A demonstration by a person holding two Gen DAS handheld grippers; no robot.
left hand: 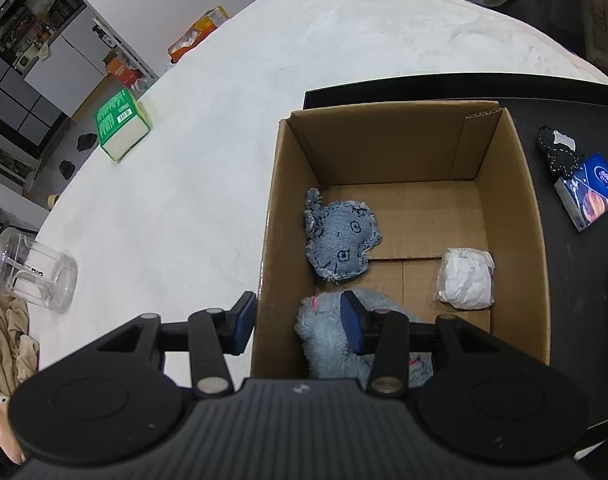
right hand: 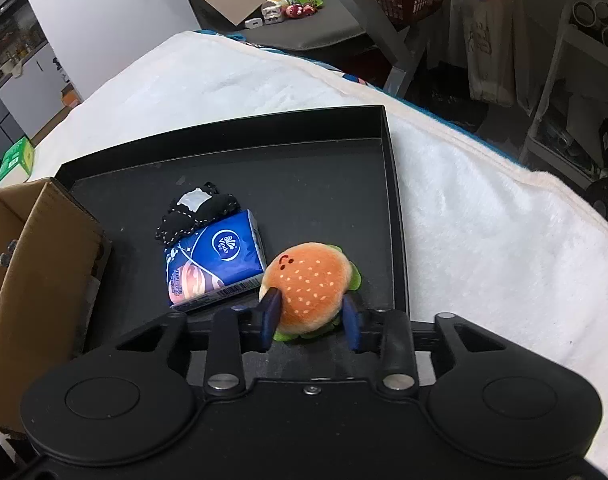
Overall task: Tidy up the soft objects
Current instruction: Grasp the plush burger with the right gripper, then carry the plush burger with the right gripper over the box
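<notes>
- A green carton (left hand: 122,128) with a barcode label lies on the white-covered worktop (left hand: 232,120).
- The left gripper (left hand: 298,326) hovers over the cardboard box (left hand: 520,216), jaws apart, straddling its left wall above a blue fluffy toy (left hand: 324,340).
- A denim toy (left hand: 340,236) lies in the box.
- The blue tissue pack (right hand: 216,260) reads "Vinda".
- The right gripper (right hand: 312,318) has its jaws clamped on the burger plush (right hand: 308,284) over the black tray (right hand: 304,184).

The left hand-held gripper (left hand: 300,322) has its blue-padded fingers spread wide, one at about 9 o'clock and the other at 3 o'clock of its view, clamping nothing. The right hand-held gripper (right hand: 311,318) has its fingers drawn in, with the pads (right hand: 270,314) pressing both sides of a plush burger (right hand: 310,286).
</notes>
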